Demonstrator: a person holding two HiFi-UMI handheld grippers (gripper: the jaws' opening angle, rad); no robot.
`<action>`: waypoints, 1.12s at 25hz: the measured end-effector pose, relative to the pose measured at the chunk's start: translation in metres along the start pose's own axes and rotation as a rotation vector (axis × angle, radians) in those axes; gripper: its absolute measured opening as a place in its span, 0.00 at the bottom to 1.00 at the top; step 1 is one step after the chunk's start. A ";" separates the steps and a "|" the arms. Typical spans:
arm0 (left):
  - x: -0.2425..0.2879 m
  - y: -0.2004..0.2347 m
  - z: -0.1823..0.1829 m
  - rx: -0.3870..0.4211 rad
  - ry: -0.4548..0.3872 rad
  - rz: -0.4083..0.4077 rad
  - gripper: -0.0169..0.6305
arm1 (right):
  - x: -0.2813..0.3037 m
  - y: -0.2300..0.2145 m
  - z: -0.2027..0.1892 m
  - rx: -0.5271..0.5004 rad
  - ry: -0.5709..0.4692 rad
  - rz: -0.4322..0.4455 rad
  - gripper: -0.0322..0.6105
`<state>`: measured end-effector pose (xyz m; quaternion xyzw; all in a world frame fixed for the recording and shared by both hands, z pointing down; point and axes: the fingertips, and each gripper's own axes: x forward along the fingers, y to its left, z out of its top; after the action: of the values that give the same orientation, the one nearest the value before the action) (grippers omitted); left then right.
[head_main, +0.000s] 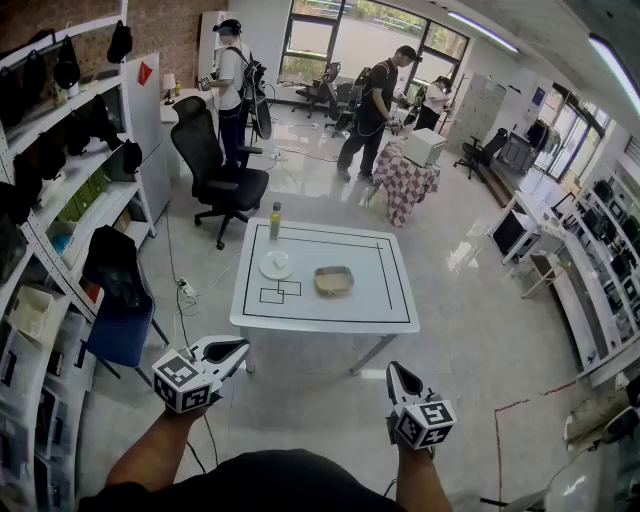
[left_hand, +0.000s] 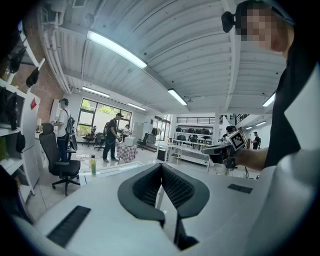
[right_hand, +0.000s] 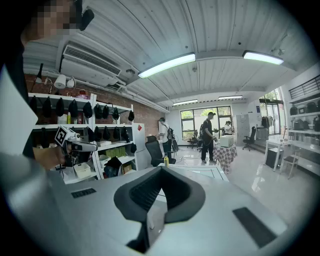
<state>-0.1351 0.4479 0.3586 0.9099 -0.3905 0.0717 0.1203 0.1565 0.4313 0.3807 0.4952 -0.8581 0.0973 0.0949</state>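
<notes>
A white table (head_main: 390, 305) marked with black lines stands a step ahead of me. On it are a white plate (head_main: 275, 264), a tan shallow dish (head_main: 334, 281) and a yellow-green bottle (head_main: 275, 220) at the far left edge. My left gripper (head_main: 238, 348) hangs in the air short of the table's near left corner, jaws pressed together and holding nothing. My right gripper (head_main: 393, 368) hovers near the near right corner, likewise shut and empty. The left gripper view shows the shut jaws (left_hand: 161, 169) and the bottle (left_hand: 93, 165); the right gripper view shows its shut jaws (right_hand: 161, 171).
A black office chair (head_main: 215, 170) stands beyond the table's left side and a blue chair (head_main: 120, 300) by the shelving (head_main: 60, 200) on the left. Two people stand at the back near a checked-cloth table (head_main: 405, 180). Desks line the right wall.
</notes>
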 end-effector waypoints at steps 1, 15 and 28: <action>0.000 0.003 -0.006 0.008 0.002 -0.007 0.06 | 0.003 0.003 -0.001 0.002 0.000 0.001 0.07; 0.006 0.026 -0.021 0.042 0.019 -0.064 0.06 | 0.019 0.007 0.004 0.050 -0.047 -0.020 0.07; 0.102 0.058 0.009 0.037 0.052 -0.049 0.06 | 0.102 -0.086 -0.003 0.057 0.000 0.011 0.07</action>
<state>-0.1073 0.3363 0.3826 0.9191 -0.3633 0.0993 0.1153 0.1811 0.3050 0.4165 0.4929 -0.8577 0.1221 0.0802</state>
